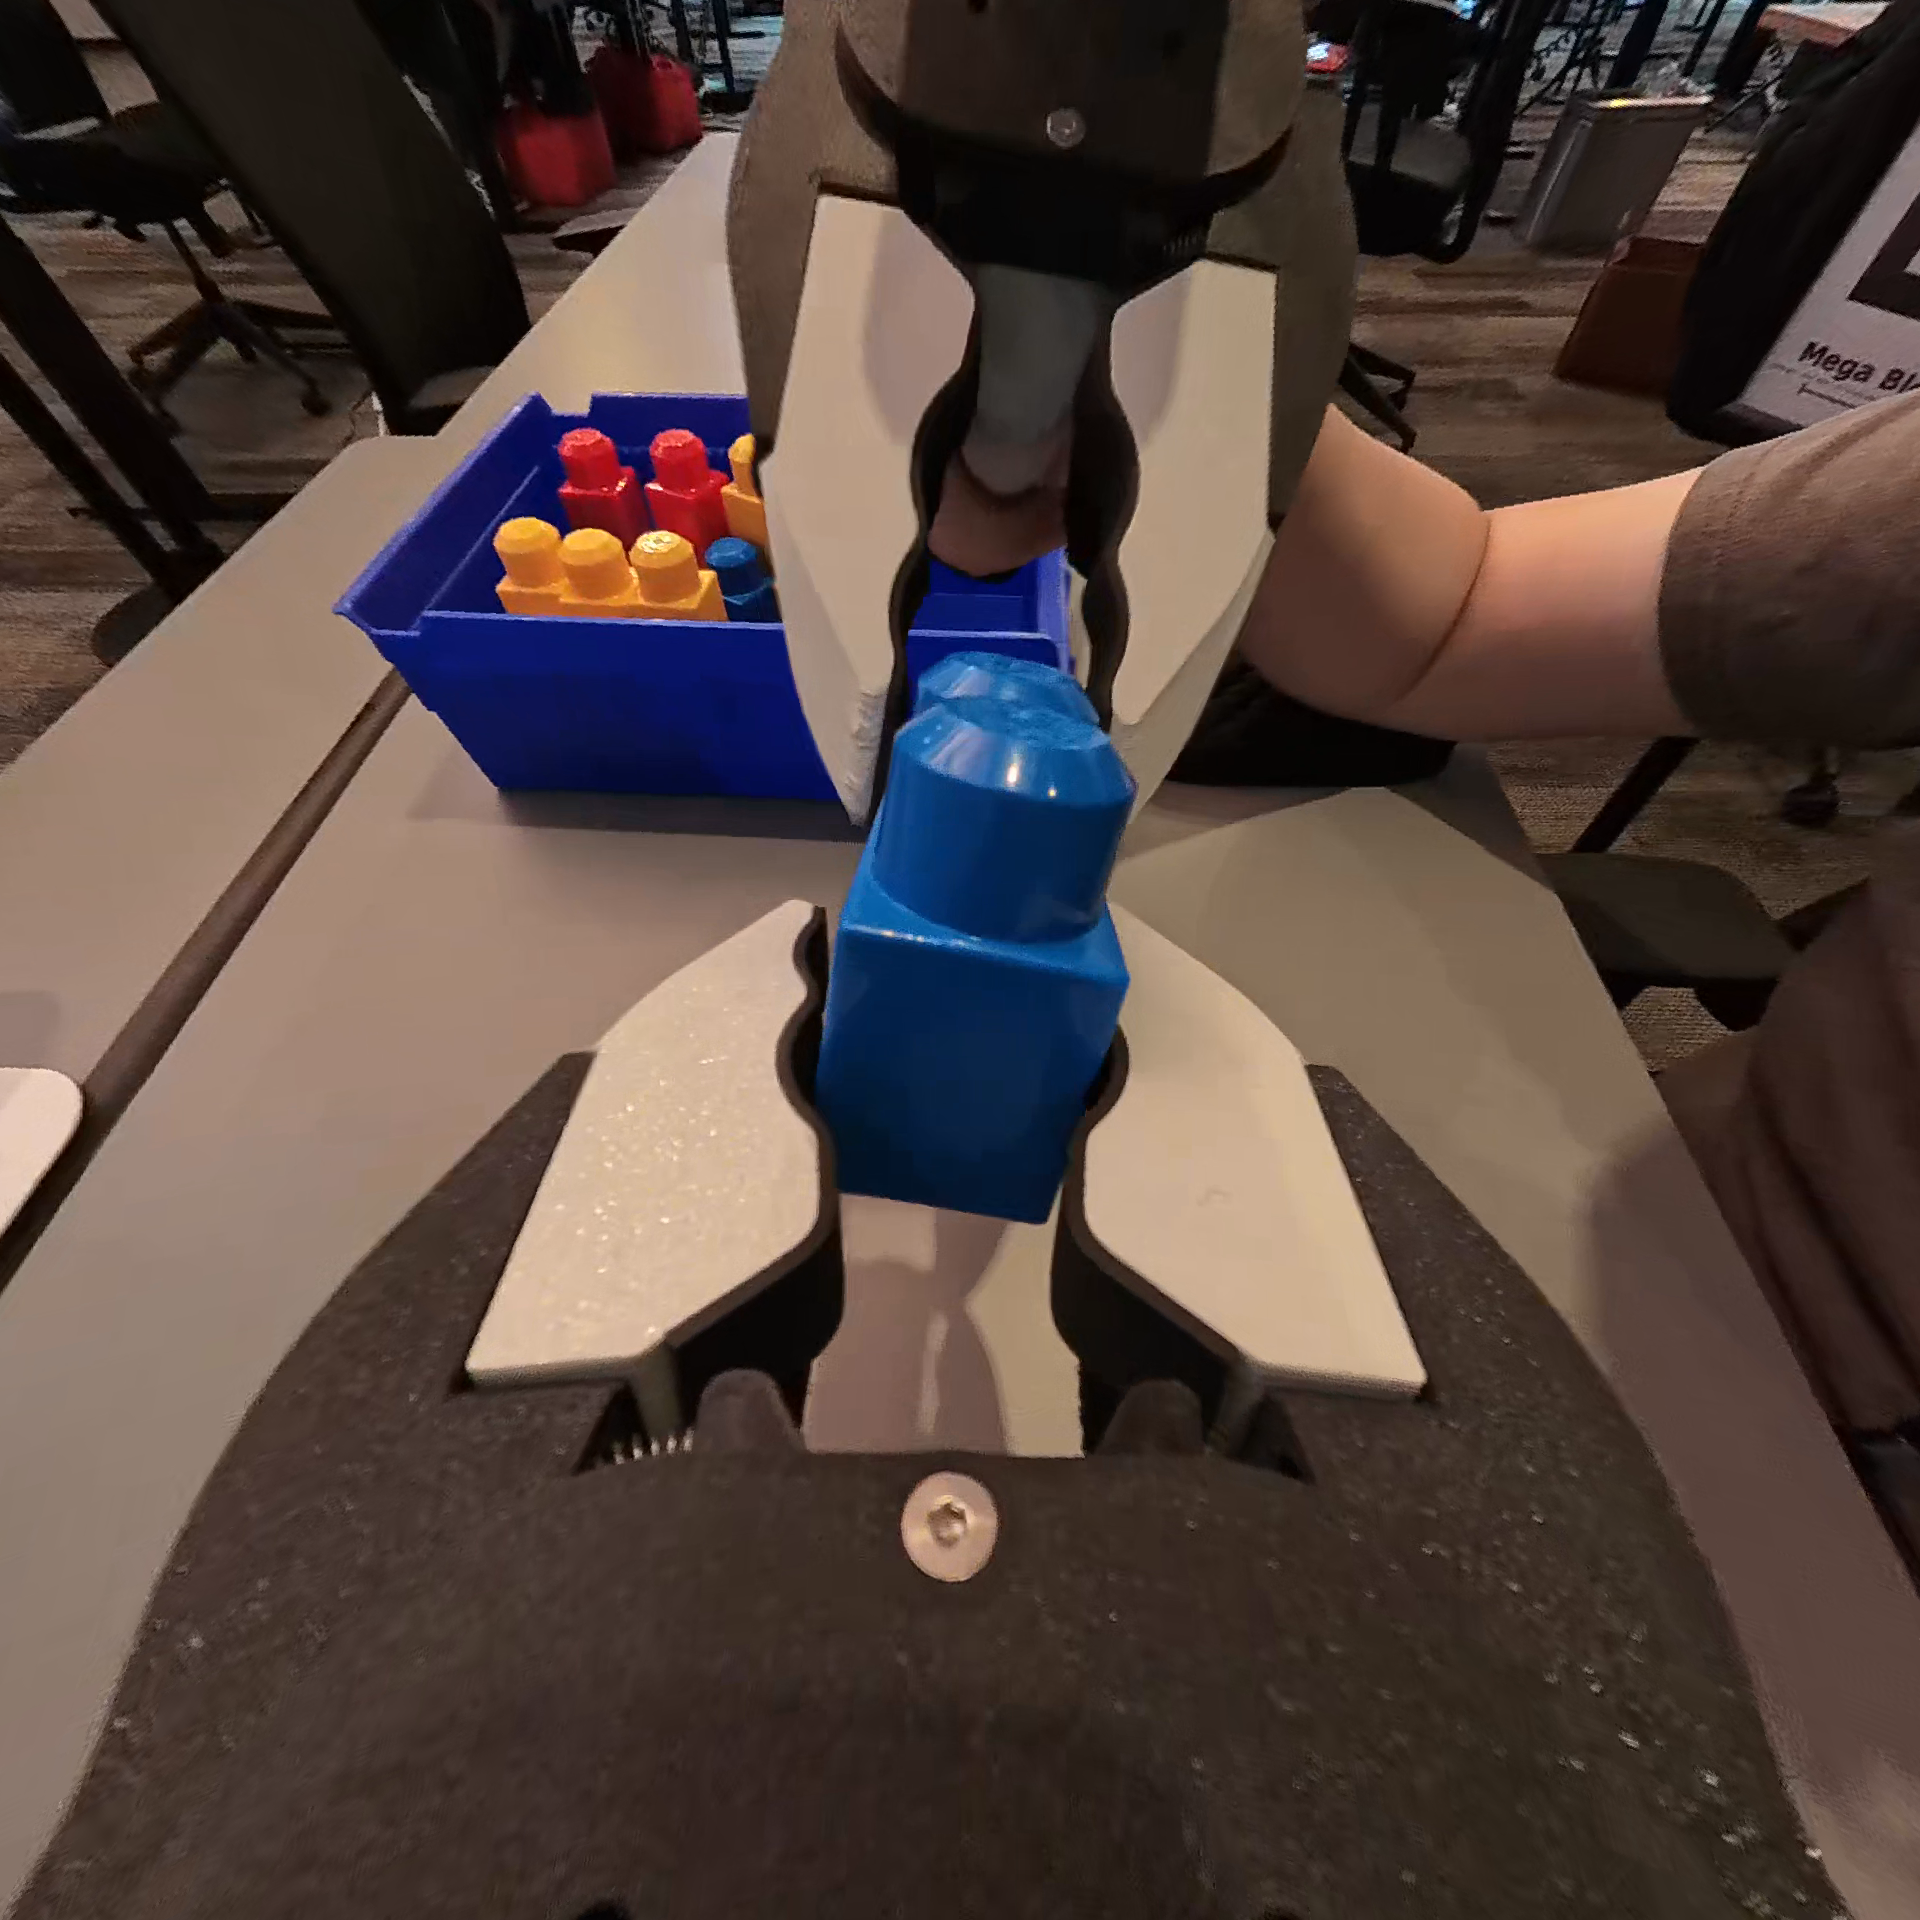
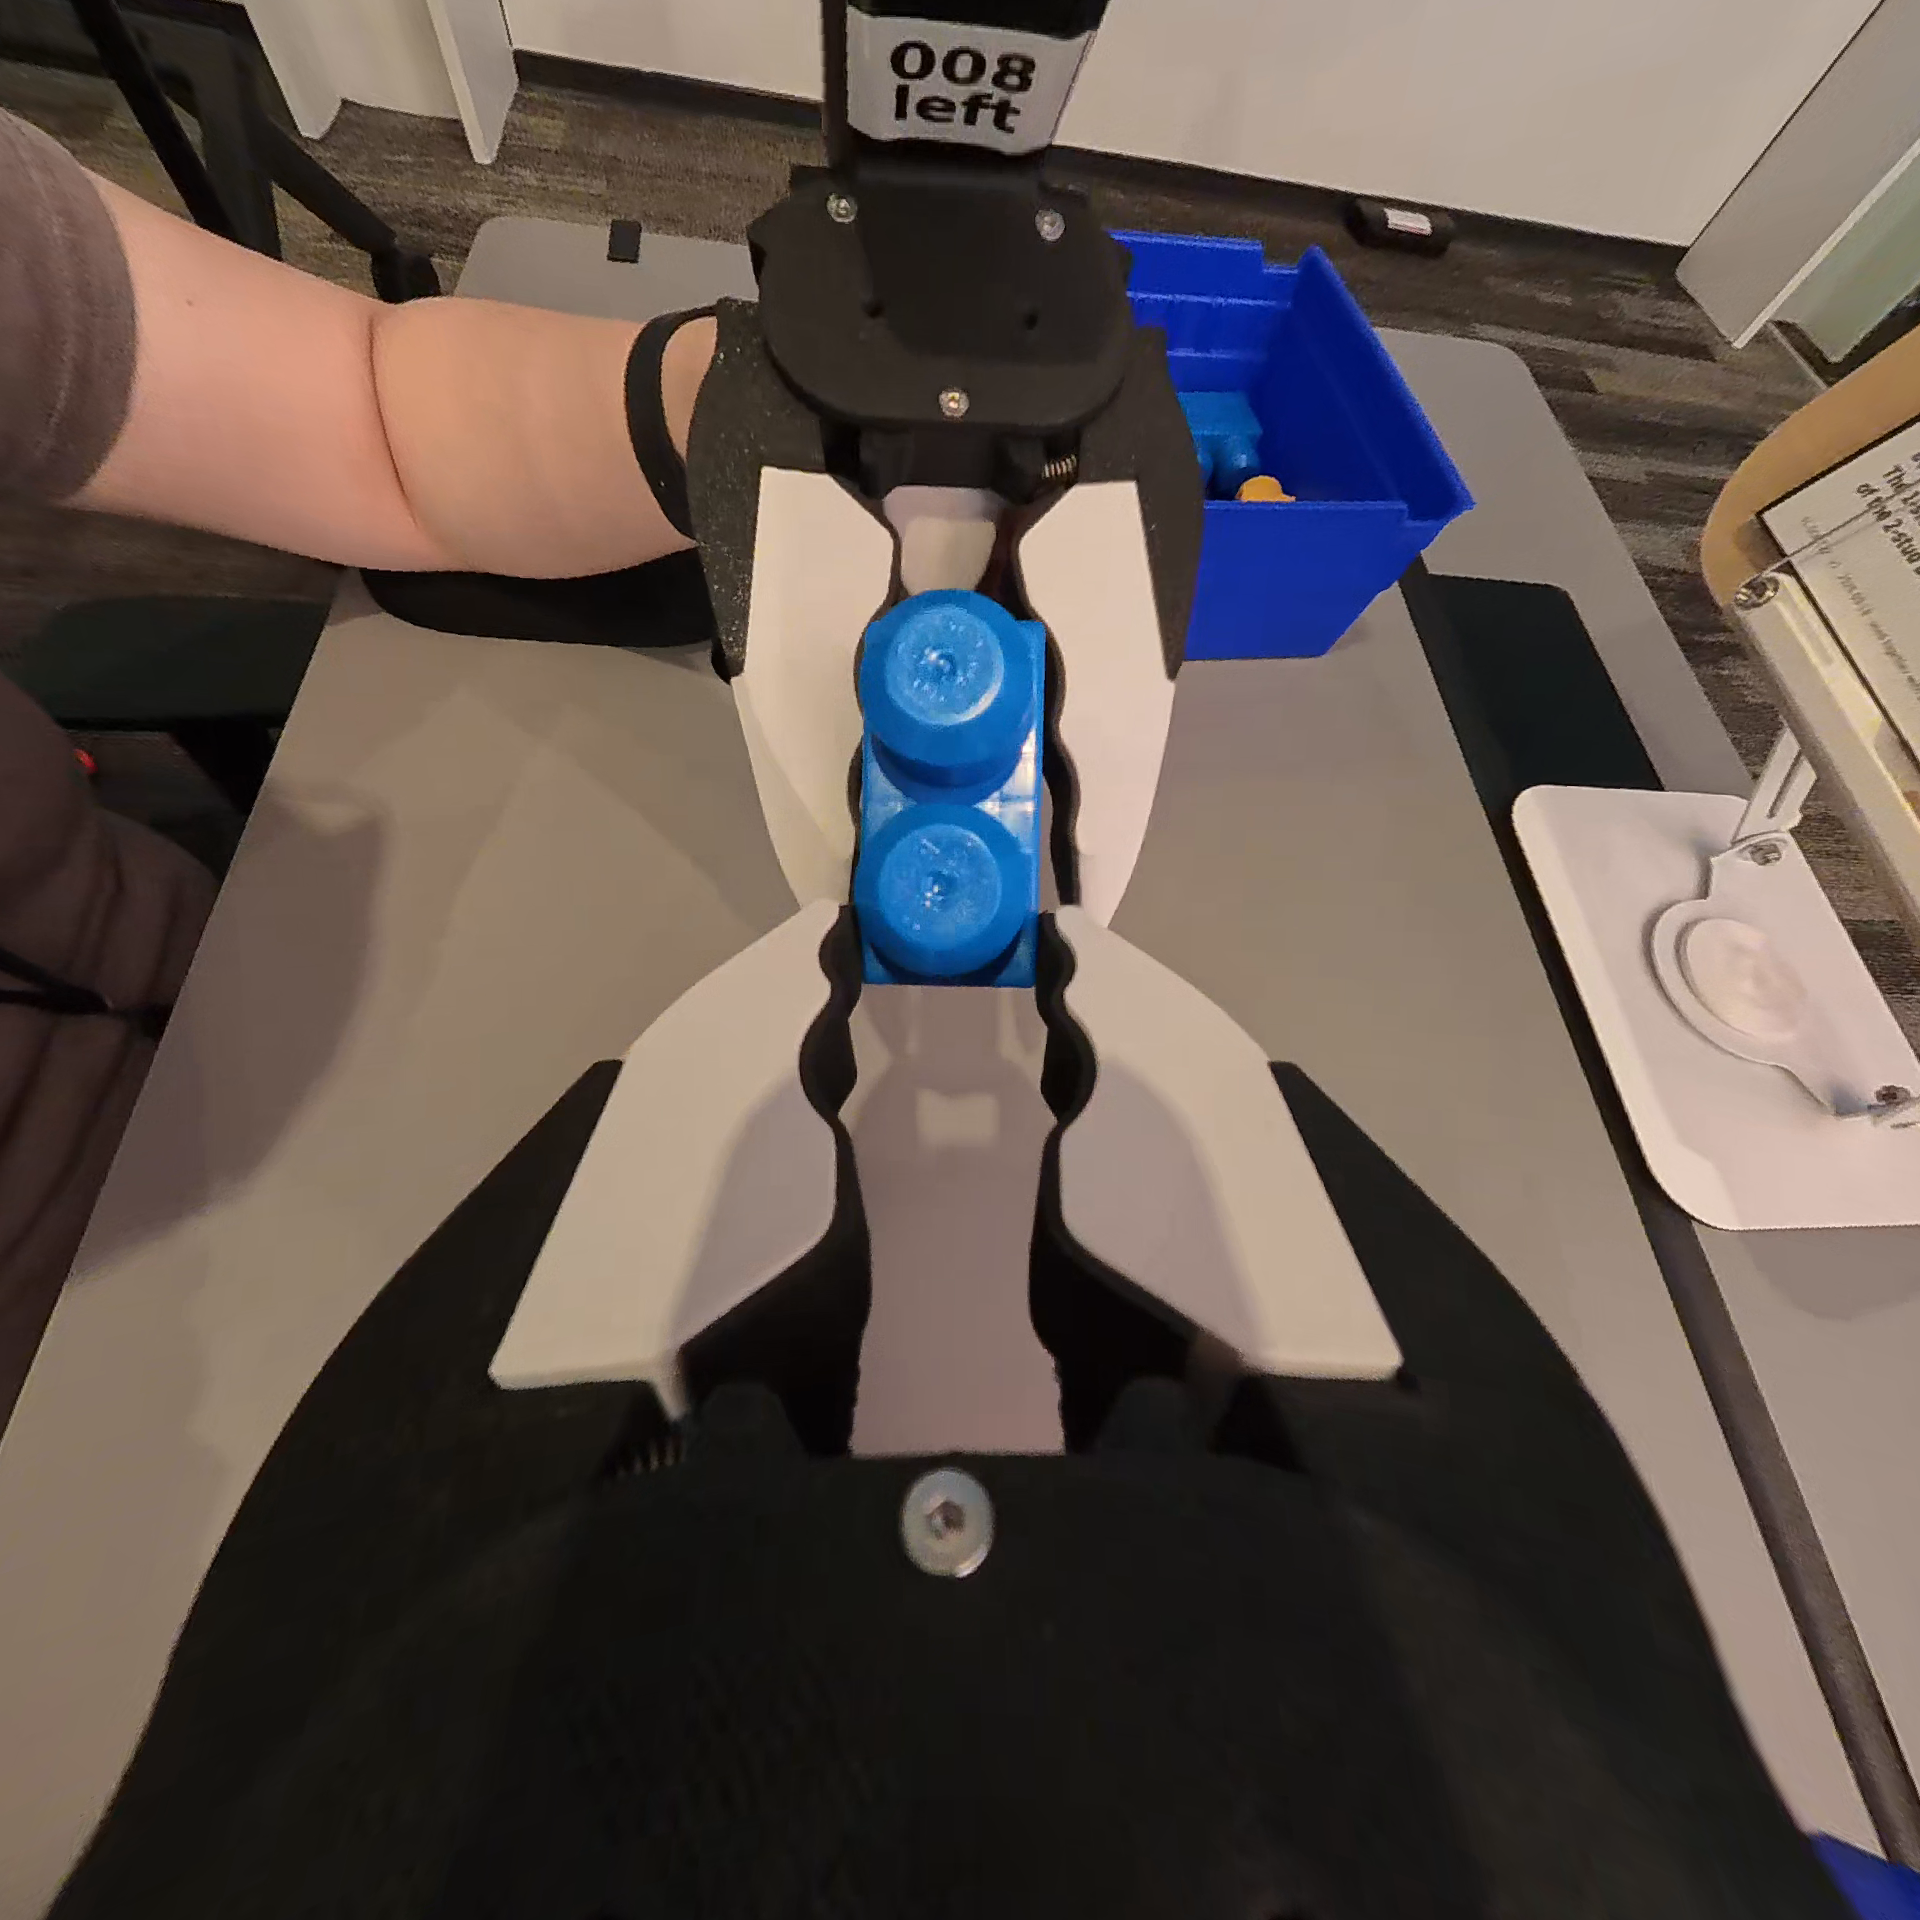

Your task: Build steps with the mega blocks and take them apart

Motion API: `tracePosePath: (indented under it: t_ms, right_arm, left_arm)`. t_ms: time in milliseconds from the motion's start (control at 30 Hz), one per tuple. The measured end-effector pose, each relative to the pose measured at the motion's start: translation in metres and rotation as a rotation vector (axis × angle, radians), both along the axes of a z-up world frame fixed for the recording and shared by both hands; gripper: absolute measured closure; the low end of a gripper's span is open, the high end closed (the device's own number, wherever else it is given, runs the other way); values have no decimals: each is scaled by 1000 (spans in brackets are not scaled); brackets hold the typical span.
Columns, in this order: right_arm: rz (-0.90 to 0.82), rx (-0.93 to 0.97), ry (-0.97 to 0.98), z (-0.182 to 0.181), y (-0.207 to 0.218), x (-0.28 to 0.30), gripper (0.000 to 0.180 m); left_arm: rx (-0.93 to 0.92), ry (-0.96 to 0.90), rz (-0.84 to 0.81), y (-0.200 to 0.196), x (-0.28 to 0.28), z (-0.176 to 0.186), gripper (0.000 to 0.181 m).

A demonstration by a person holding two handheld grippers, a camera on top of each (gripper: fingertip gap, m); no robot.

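A blue two-stud mega block [image 1: 966, 1049] is held just above the grey table [image 1: 416, 987], studs up. My left gripper [image 1: 966, 935] is shut on its near end. My right gripper [image 1: 997, 727] comes from the opposite side, its fingers flanking the far stud. In the right wrist view the same blue block [image 2: 940, 790] shows from above. My right gripper [image 2: 945, 935] closes on its near end and my left gripper [image 2: 951, 831] clamps the rest. The two grippers face each other tip to tip.
A blue bin [image 1: 582, 707] behind the grippers holds red blocks [image 1: 634, 488], yellow blocks [image 1: 603, 577] and a blue one; it also shows in the right wrist view [image 2: 1299, 571]. A white stand base [image 2: 1683, 1039] with a sign sits at the right. A person's forearm [image 1: 1455, 582] reaches across. Chairs surround the table. My two grippers' fingertips are within a few centimetres of each other. It is some 35 centimeters from my left tips to the white stand base [image 2: 1683, 1039].
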State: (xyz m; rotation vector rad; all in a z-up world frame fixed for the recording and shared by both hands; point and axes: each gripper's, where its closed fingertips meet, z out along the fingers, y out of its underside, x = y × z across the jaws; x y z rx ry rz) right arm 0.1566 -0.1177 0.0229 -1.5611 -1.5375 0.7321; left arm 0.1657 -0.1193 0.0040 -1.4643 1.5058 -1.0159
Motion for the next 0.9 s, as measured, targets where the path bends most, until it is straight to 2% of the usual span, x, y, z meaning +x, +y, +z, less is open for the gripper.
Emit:
tracePosePath:
  t_ms: [167,367,433,600,700,800,900]
  right_arm:
    - [3,-40,14,0,0,0,146]
    - [-65,-132,261,30,18,5,149]
    - [-89,-175,290,30,26,11,146]
    - [-79,-287,347,28,30,9,141]
    - [-86,-302,314,21,30,7,137]
    - [-109,-277,324,22,33,5,138]
    - [-102,-337,368,25,31,0,142]
  left_arm:
    - [-57,-6,0,0,3,-2,136]
    - [-512,-189,32,13,-3,22,138]
    - [-599,-232,48,22,-8,24,138]
    - [-633,-234,64,29,-10,20,138]
    - [-621,-228,56,27,-10,20,138]
    - [-623,-220,46,25,-10,20,138]
    - [-613,-190,42,22,-7,15,138]
